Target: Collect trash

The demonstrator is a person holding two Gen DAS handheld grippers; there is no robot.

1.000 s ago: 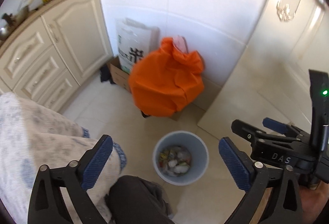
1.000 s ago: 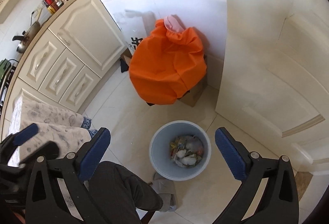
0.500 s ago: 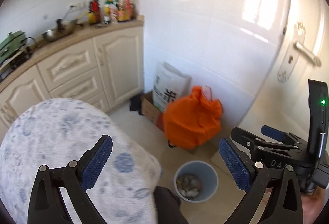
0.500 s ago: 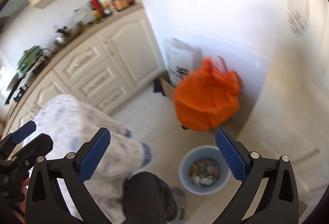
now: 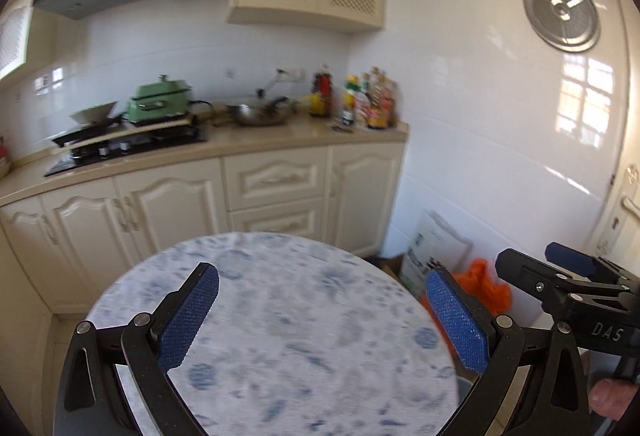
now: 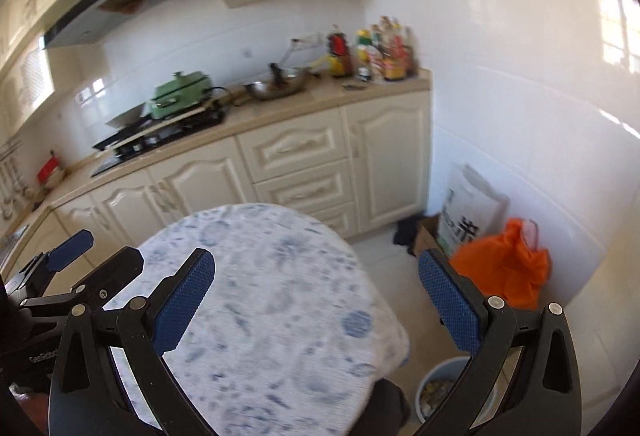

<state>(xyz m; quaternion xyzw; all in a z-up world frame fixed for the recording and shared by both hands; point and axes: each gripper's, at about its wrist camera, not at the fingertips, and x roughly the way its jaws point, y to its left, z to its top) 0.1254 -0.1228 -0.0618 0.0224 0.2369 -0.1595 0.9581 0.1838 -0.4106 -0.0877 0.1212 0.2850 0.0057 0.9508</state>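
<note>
My left gripper (image 5: 324, 312) is open and empty, held above a round table with a blue-flowered white cloth (image 5: 280, 316). My right gripper (image 6: 316, 300) is open and empty above the same table (image 6: 260, 276). The light blue trash bin (image 6: 432, 392) with wrappers inside stands on the floor at the table's right, low in the right wrist view; only its rim edge (image 5: 466, 388) shows in the left wrist view. No loose trash shows on the cloth. The right gripper also appears in the left wrist view (image 5: 568, 284), and the left gripper in the right wrist view (image 6: 72, 268).
Cream kitchen cabinets (image 5: 276, 179) with a stove (image 5: 132, 143), green pot (image 5: 160, 99), wok (image 5: 260, 113) and bottles (image 5: 360, 95) stand behind the table. An orange bag (image 6: 504, 268), a white sack (image 6: 468, 211) and a cardboard box (image 6: 424, 240) sit on the floor by the wall.
Both grippers have tilted up from looking down at the bin and floor to looking across the table at the kitchen counter. Both stayed open and empty.
</note>
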